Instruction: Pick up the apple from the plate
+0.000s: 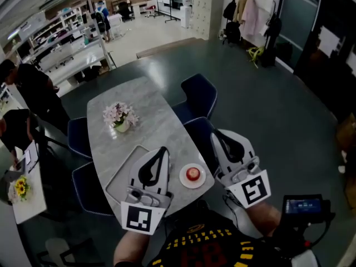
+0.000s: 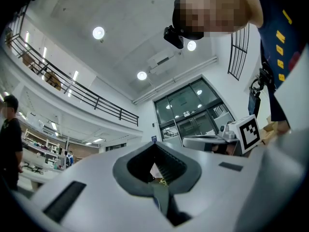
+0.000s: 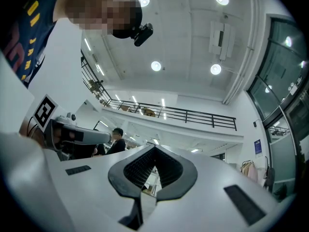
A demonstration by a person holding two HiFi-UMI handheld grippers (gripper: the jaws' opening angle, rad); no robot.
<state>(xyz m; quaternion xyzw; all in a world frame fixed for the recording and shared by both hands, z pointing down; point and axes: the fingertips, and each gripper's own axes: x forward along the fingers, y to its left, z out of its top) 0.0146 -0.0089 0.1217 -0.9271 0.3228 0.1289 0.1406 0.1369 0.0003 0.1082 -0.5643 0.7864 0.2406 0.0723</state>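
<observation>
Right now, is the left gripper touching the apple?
Apart. The head view shows the left gripper left of the plate, with bare table between it and the apple.

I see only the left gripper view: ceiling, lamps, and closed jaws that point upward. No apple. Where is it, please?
Observer: In the head view the apple sits on a small white plate, near the near edge of the table.
Operator: On which side of my gripper?
Observer: To the right of the left gripper, between it and the right gripper.
Operator: Does the right gripper hold something?
Observer: No. In the right gripper view its jaws are together, with nothing between them.
</observation>
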